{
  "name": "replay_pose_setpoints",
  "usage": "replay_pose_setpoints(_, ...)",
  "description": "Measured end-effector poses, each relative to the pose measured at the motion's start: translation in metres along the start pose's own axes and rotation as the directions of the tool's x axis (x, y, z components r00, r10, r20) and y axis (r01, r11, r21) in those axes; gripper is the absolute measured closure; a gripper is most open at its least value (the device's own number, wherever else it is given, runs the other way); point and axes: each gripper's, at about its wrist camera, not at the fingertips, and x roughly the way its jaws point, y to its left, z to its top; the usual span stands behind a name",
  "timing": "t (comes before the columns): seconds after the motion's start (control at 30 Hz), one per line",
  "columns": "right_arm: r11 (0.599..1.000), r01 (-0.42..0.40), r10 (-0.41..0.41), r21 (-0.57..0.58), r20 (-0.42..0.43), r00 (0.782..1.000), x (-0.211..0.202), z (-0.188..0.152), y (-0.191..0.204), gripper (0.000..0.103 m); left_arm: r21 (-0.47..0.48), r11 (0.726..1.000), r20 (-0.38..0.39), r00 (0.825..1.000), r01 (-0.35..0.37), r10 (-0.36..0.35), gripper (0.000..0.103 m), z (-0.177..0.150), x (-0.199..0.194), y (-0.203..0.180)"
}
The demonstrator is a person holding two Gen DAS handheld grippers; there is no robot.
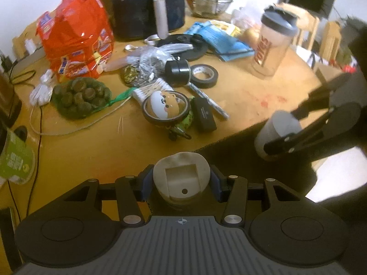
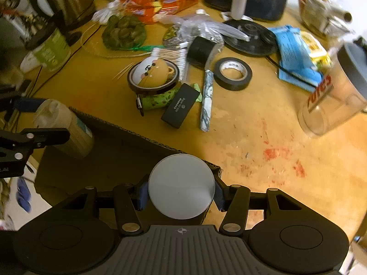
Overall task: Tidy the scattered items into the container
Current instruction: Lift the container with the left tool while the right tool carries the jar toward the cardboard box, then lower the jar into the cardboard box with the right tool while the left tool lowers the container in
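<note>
Tape rolls: two (image 2: 233, 73) (image 2: 153, 76). Held bottles: two (image 1: 181, 178) (image 2: 181, 186).

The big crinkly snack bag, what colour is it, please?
Orange snack bag, clearest in the left wrist view.

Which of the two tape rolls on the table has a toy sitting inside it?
The brownish translucent tape roll by the black case; a bear-face toy fills its middle. The black tape roll to its right has an empty core.

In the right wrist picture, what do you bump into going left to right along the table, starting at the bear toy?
Bear toy inside a tape ring → flat black case → patterned pen → black tape roll → blue packet → clear shaker cup.
</note>
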Motion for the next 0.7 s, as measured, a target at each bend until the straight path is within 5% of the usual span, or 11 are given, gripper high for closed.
replay_pose_setpoints(0.5,0.957,0.096,-0.094,-0.272,0.021,0.995,0.018,-0.004,0.032,0.047,0.058,0.997,-0.045,0.998,-0.051,0.053,0.054,-0.008,0.024,-0.002)
replay_pose_setpoints(0.6,0.929,0.145,-0.135,-0.342,0.053,0.989,0.019,-0.007,0.041,0.042,0.071,0.994,-0.054,0.995,-0.082,0.086,0.053,-0.008,0.027,-0.005)
replay_pose_setpoints(0.7,0.891,0.210,-0.183,-0.403,0.105,0.978,0.018,-0.011,0.048,0.026,0.083,0.992,-0.060,0.993,-0.095,0.100,0.052,-0.008,0.028,-0.008)
